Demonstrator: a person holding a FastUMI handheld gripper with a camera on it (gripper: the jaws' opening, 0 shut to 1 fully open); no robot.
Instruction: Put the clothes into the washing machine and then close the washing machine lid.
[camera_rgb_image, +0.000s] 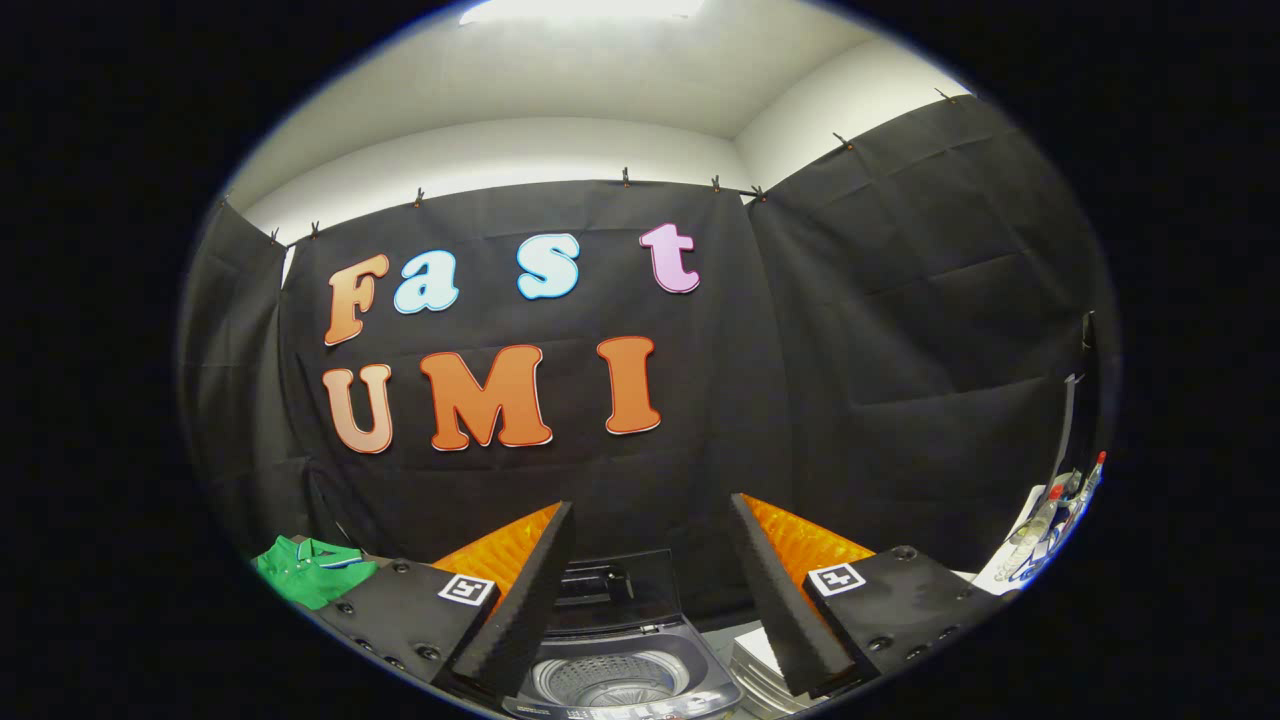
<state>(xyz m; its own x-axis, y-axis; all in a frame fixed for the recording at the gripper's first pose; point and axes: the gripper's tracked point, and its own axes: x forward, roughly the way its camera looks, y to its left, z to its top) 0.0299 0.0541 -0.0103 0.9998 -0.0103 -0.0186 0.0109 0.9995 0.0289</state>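
Below the gripper (650, 590), between its two fingers and slightly beyond them, stands the washing machine (620, 670), used as the landmark throughout. Its lid (615, 590) is raised and stands upright behind the tub opening. The drum (605, 680) is visible through the opening; the part that shows holds no garment, though its lower portion cannot be seen. Neither stage of the task appears complete: loading is not yet done, and closing the lid must follow it. To the left of the machine, well apart from it and outside the left finger, lies a green garment (312, 572) with a striped collar, bunched on a surface; this is the clothing to be moved. To the right of the machine, just beside it, sits a pale stack of flat items (762, 668), identity uncertain. Farther right are some small bottles (1050, 520), too small to identify. The fingers are spread wide apart and grasp nothing.
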